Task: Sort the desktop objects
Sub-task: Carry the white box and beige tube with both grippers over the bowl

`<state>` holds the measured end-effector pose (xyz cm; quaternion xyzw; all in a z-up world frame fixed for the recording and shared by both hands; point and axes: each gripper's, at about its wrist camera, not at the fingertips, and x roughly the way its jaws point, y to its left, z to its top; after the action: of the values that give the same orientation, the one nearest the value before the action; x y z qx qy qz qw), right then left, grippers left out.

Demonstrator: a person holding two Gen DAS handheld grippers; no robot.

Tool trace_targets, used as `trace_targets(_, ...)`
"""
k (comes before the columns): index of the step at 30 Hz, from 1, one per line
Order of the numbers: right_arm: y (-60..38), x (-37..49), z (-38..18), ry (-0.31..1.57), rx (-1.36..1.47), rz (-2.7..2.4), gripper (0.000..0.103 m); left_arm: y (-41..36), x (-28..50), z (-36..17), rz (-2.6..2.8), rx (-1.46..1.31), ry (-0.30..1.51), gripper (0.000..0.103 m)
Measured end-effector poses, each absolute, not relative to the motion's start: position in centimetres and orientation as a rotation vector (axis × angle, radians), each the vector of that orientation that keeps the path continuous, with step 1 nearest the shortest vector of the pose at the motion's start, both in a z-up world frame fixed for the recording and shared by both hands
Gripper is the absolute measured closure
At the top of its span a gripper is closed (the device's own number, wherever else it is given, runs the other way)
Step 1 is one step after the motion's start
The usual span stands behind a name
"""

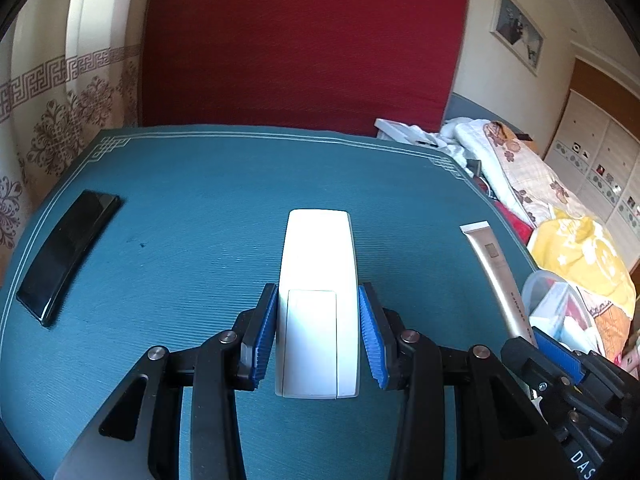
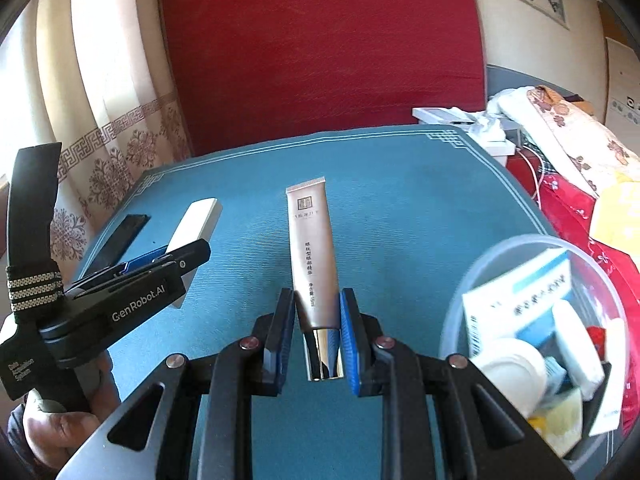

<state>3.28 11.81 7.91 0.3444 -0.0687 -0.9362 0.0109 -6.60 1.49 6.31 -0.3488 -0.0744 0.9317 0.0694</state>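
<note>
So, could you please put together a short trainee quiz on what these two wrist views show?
1. True or false: the left tool has its blue pads on either side of the white box.
2. What lies between the right tool's pads?
A. black phone
B. beige tube
C. white box
3. Fill in: the black phone lies flat on the ___ mat.

Key:
1. True.
2. B, the beige tube; its shiny cap points towards the camera.
3. Blue; neither tool is on it.
</note>
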Motion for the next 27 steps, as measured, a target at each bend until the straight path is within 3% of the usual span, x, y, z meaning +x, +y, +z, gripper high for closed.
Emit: trace_targets(27, 23.3, 11.6, 8.9, -0.457, 1.102, -3.233, 0.078, 7.3, -3.2, 8.1, 2.678, -0.966, -0.111, 0.060)
